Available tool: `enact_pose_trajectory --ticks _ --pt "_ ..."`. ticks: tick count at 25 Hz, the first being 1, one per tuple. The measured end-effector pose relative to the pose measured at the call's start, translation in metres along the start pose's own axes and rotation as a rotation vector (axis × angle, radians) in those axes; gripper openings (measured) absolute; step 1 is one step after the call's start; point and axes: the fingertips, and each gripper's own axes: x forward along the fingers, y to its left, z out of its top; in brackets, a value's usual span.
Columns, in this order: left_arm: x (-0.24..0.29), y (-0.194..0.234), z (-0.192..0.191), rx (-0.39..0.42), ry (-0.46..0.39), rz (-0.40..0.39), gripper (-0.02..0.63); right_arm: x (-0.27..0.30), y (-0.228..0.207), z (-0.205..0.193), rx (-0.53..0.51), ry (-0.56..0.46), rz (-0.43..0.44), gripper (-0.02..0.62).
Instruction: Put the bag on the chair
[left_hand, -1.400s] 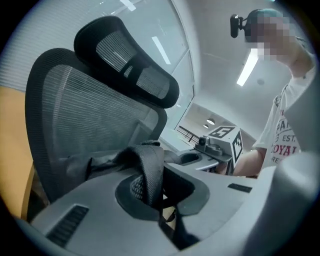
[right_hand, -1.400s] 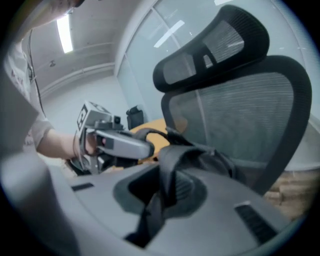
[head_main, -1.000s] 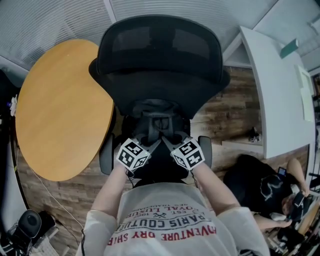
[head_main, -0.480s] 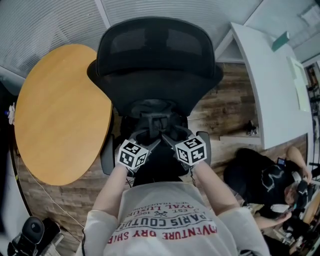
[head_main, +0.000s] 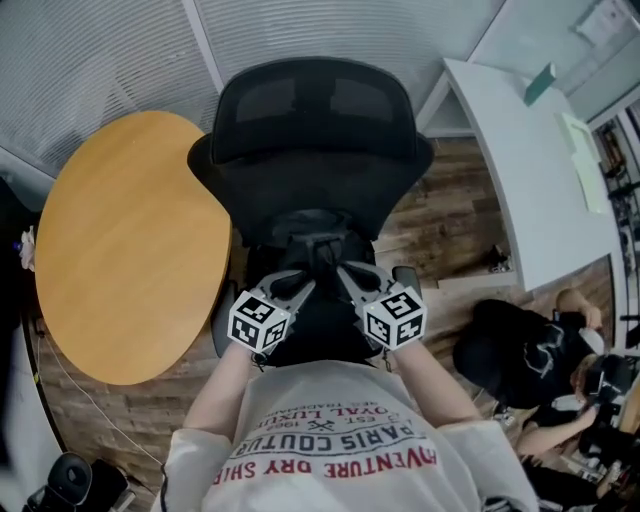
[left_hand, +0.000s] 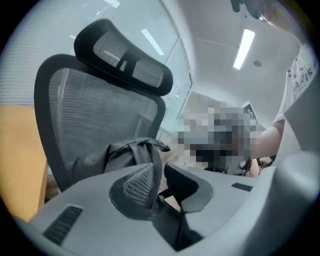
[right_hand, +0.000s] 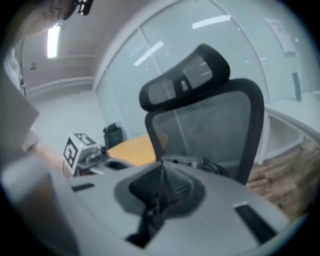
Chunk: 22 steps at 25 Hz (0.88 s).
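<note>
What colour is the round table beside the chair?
The table is honey-yellow wood, clearest in head view.

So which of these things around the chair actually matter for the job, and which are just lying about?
Part of the job: the dark grey bag, sitting on the seat; the black mesh office chair.

Just lying about: the round wooden table; the white desk; a person sitting on the floor.

Bag (left_hand: 125, 155) base hidden behind left tool (left_hand: 156, 170), seated person (head_main: 520, 352) cropped
</note>
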Motion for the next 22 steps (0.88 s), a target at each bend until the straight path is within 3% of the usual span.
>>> enact_pose_trajectory --ticks 2,9,15,22 --pt "-0.014 -0.005 0.015 0.031 -0.052 0.014 0.054 -0.007 0.014 0.016 -0.061 -0.044 -0.007 0.034" --pt "-0.058 -0.037 0.079 0.163 -0.209 0.0 0.04 -0.03 0.074 0.068 -0.236 -0.193 0.072 0.028" --pt "-0.102 -0.072 0.124 0.301 -0.344 0.007 0.04 -0.057 0.1 0.099 -0.328 -0.303 0.018 0.028" --pt "-0.125 -0.084 0.146 0.317 -0.407 0.028 0.04 -0.079 0.11 0.115 -0.362 -0.352 -0.006 0.028"
